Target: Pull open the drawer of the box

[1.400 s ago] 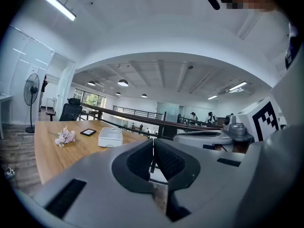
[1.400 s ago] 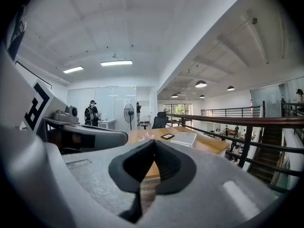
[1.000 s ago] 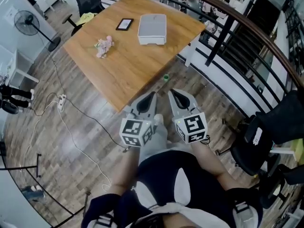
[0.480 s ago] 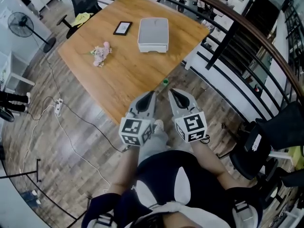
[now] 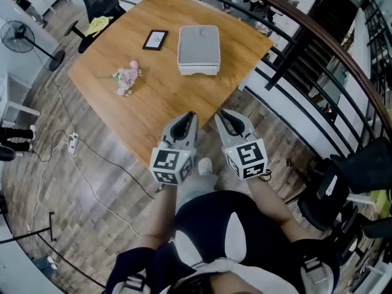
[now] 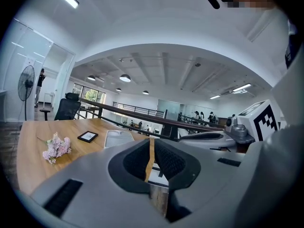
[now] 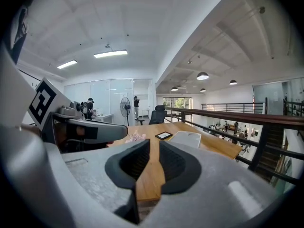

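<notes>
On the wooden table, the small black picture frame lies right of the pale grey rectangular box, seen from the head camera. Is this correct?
No: the head view shows the small black picture frame left of the pale grey rectangular box on the wooden table.

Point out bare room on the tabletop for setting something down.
Bare: the near half of the table, from the pink flowers and white box to the near corner, and the strip right of the box. Crowded: the far end, where the black frame lies beside the box.
</notes>
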Available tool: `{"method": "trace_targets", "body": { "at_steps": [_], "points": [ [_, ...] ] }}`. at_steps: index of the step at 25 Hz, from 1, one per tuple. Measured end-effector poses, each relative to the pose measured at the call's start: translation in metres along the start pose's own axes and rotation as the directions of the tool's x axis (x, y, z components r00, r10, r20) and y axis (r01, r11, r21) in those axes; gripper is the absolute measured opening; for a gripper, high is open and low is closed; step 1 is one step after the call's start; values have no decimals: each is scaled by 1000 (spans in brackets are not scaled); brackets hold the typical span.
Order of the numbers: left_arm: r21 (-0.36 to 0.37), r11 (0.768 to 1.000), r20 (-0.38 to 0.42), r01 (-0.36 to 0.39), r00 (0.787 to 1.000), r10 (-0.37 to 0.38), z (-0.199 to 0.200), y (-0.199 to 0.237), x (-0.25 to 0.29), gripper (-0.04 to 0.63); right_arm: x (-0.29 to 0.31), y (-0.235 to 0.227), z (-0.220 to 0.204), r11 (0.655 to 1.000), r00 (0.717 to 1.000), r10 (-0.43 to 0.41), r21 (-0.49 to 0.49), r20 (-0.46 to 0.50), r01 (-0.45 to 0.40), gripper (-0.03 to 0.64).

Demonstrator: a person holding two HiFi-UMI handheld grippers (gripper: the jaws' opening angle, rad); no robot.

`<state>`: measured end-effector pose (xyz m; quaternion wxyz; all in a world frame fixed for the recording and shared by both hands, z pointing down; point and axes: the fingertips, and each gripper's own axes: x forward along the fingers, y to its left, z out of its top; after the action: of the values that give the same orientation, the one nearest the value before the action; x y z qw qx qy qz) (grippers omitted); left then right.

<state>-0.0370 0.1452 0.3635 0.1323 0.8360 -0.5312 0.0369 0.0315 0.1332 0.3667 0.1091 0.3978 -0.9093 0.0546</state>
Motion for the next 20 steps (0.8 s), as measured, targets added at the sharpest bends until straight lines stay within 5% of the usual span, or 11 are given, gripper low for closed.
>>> {"method": "trace_targets", "body": {
  "at_steps": [7, 20],
  "points": [
    [66, 997, -13, 34, 999, -33, 11, 34, 21, 177, 38, -14, 7, 1000, 999, -24, -8, -28, 24, 159],
    [104, 993, -49, 56, 997, -51, 15, 80, 67, 219, 84, -50, 0, 999, 995, -45, -6, -92, 44, 207]
  ]
}}
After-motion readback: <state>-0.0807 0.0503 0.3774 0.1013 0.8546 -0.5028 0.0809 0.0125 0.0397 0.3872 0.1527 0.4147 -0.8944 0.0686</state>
